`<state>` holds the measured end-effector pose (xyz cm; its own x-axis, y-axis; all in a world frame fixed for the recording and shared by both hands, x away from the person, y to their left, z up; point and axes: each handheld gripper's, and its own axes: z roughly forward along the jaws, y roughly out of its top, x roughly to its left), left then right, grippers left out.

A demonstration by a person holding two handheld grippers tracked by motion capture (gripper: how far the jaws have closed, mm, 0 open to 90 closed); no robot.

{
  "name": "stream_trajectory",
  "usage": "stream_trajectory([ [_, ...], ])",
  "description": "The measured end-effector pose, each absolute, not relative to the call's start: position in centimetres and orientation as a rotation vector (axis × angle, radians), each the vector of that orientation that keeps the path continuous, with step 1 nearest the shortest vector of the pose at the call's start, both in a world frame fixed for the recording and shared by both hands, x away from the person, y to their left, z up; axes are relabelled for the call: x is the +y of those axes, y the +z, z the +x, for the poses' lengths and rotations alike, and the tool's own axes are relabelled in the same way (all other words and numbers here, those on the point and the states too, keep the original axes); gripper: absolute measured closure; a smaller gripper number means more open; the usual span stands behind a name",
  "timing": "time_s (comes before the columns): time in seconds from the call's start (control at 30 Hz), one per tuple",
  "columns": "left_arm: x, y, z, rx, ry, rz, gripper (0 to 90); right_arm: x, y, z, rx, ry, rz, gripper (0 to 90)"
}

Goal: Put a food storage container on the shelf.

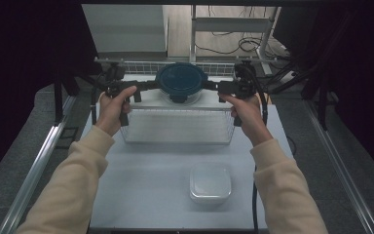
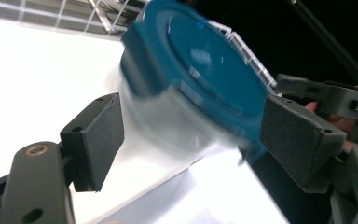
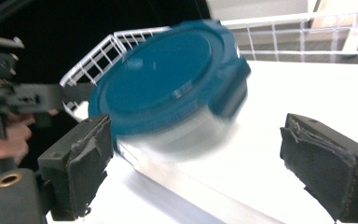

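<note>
1. Forearms, nearest the high camera: two cream sleeves (image 1: pixel 78 170) enter from the bottom edge. The left hand (image 1: pixel 113 109) and right hand (image 1: pixel 246 117) each grip a tool handle at the far end of the table (image 1: pixel 146 195).
2. Table, white top. The task's thing stands at its far end, beyond the wire basket (image 1: pixel 175 139) and in front of the low wire rail (image 1: pixel 141 66).
3. Wire basket, mid-table, directly below the working area.
   - Risk: a container pushed off the raised white edge would likely fall into or against it.
4. Round container (image 1: pixel 180 80), clear body, teal lid, upright on the white surface between the two tools.
   - The gripper views show it close to a step edge, which the high view barely reveals.
   - They also show a locking tab (image 3: pixel 230 88) on the lid's side.
5. Square container (image 1: pixel 210 183), clear, lidded, near the front edge, well apart from the work. The high view shows it.
6. Left gripper (image 2: pixel 193 135): released, jaws spread, nothing clamped.
   - One pad sits just beside the lid's rim, the other clear of the body.
   - Risk: that near pad could snag the rim and drag or tilt the container.
7. Right gripper (image 3: pixel 205 158): released, jaws spread wide, one pad close to the lid, the other well apart.
   - Risk: same snag, from the opposite side.
   - The pads look worn and frayed, a detail too small to see from the high view.
   - Both gripper views are blurred, so exact contact cannot be told.
</note>
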<state>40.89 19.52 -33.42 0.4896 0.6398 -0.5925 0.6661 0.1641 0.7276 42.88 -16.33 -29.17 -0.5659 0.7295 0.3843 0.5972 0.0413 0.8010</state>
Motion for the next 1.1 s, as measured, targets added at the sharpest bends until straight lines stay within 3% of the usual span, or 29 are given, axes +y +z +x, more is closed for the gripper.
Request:
stream_trajectory([
  [0.57,18.6,-39.9,29.6,1.070,0.237,1.760,25.1,-22.0,-35.9,33.1,2.214,1.435,1.173,13.1],
  [0.87,19.6,-43.6,26.2,1.102,0.220,1.810,25.3,-23.5,-39.7,29.8,2.287,1.344,1.185,20.8],
  [1.1,20.2,-45.8,25.2,1.179,0.201,1.847,25.4,-23.6,-40.5,28.7,2.331,1.284,1.164,24.4],
])
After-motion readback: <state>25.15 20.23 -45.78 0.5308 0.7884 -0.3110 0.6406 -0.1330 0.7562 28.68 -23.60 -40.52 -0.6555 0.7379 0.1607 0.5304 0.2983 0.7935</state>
